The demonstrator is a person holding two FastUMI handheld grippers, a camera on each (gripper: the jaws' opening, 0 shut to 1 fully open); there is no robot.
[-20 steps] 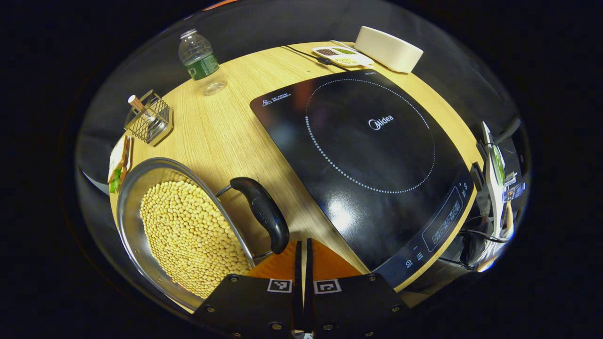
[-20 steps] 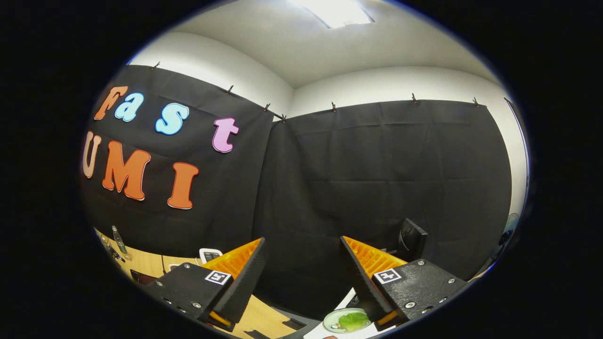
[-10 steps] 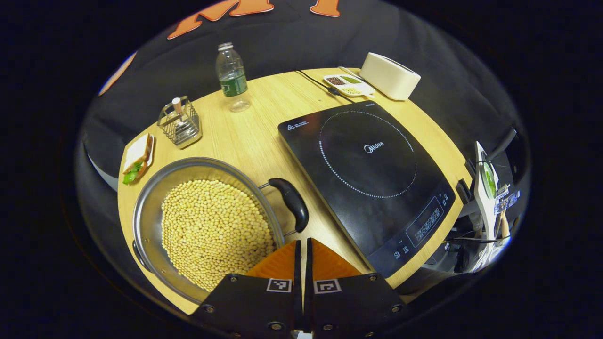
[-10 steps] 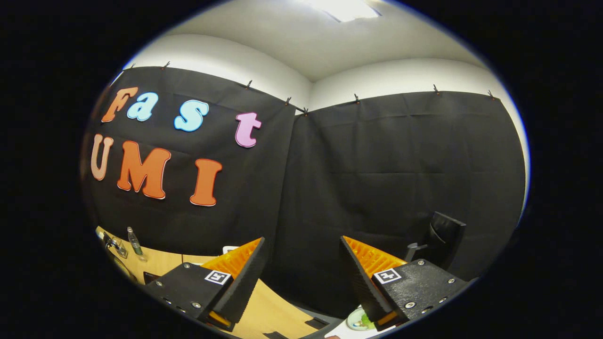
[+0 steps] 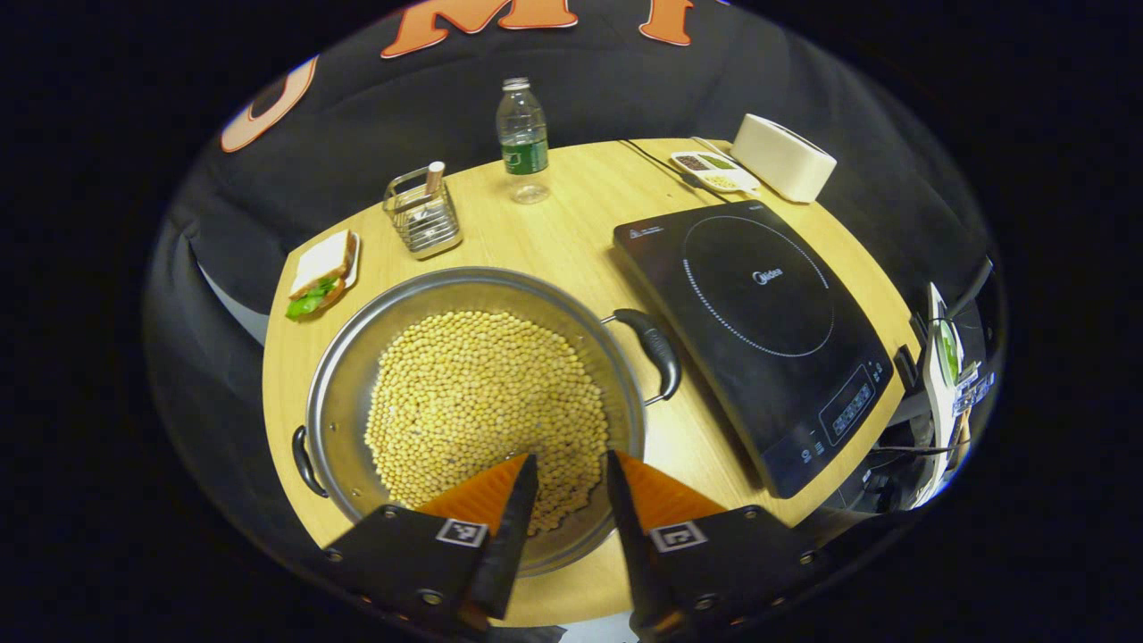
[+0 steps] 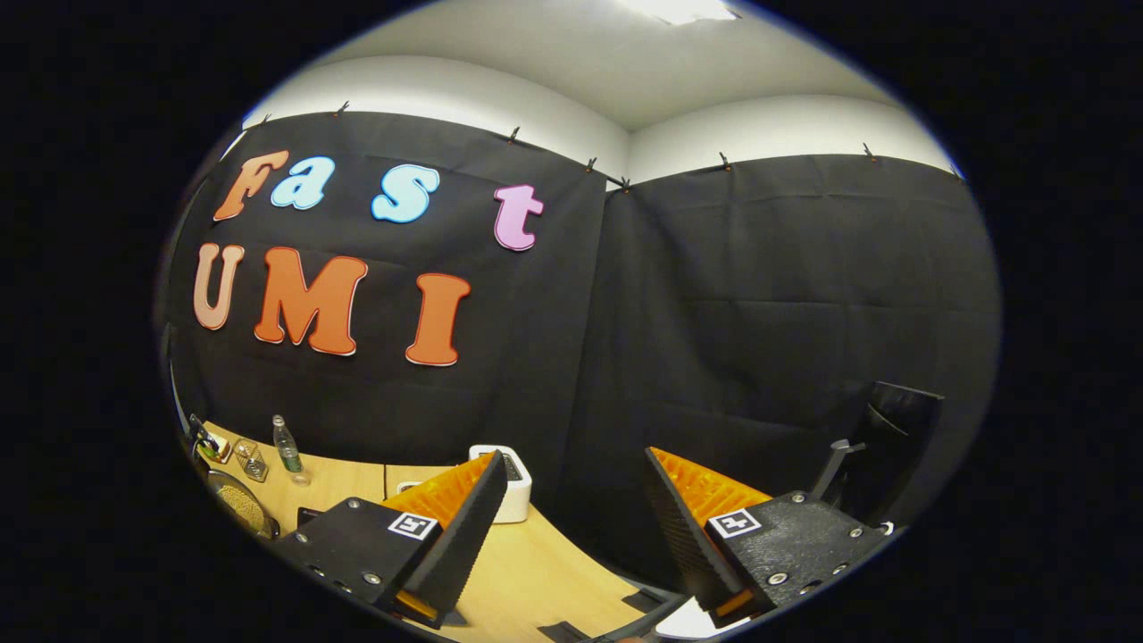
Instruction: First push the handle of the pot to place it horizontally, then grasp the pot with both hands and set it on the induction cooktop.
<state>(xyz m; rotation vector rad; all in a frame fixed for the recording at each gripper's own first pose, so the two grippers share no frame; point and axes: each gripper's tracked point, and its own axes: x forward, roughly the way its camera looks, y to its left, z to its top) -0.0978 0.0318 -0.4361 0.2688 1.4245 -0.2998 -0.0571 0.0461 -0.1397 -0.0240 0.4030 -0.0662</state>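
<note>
Your left gripper (image 5: 564,469), fingers spread, hovers over the bean-filled pot (image 5: 473,402) at lower centre on the wooden table (image 5: 571,232); induction cooktop (image 5: 759,330) right. Your right gripper (image 6: 576,496), also spread, faces the black-draped corner.

Table (image 5: 571,232) — pot (image 5: 348,393); cooktop (image 5: 759,357); bottle (image 5: 522,143).

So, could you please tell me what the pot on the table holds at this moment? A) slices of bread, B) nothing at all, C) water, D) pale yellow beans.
D: in the left gripper view, the steel pot is filled with a bed of small, round, pale yellow beans, which lie just ahead of the left claw.
</note>
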